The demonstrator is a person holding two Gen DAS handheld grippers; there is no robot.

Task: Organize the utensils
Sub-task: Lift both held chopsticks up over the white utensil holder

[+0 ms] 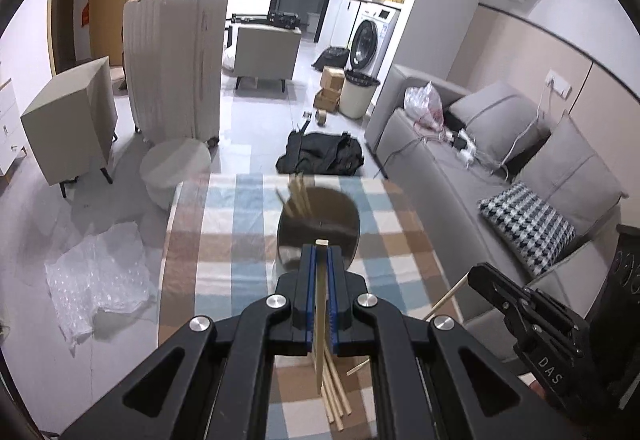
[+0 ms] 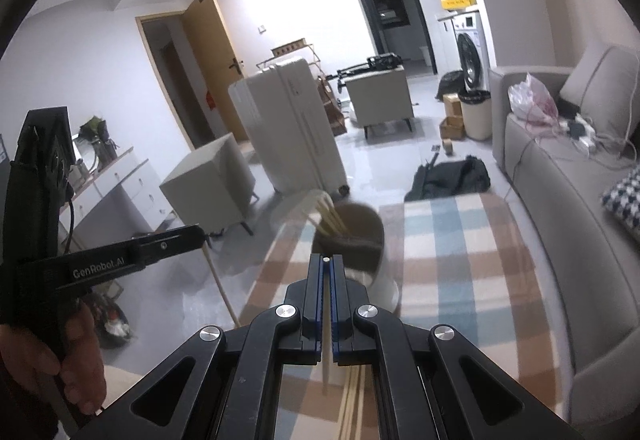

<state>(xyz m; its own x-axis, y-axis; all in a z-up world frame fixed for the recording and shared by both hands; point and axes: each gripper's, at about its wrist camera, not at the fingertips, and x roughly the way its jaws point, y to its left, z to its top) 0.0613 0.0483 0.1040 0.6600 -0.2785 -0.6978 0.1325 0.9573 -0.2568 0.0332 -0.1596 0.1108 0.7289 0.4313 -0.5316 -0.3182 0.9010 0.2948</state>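
Note:
My left gripper (image 1: 321,249) is shut on a wooden chopstick (image 1: 321,304), held upright above the checked tablecloth (image 1: 224,240). Just beyond it stands a dark round utensil holder (image 1: 320,224) with several chopsticks (image 1: 299,196) in it. More loose chopsticks (image 1: 334,396) lie on the cloth below the gripper. My right gripper (image 2: 327,260) is shut on a thin chopstick (image 2: 326,320), just in front of the same holder (image 2: 352,240). It also shows in the left wrist view (image 1: 476,276) holding a chopstick (image 1: 446,296). The left gripper (image 2: 200,236) shows at left in the right wrist view with its chopstick (image 2: 222,288).
A grey sofa (image 1: 500,176) with cushions runs along the right of the table. A black bag (image 1: 320,154), a white suitcase (image 1: 172,68), a round stool (image 1: 176,168), bubble wrap (image 1: 96,276) and a bin (image 1: 358,92) are on the floor beyond.

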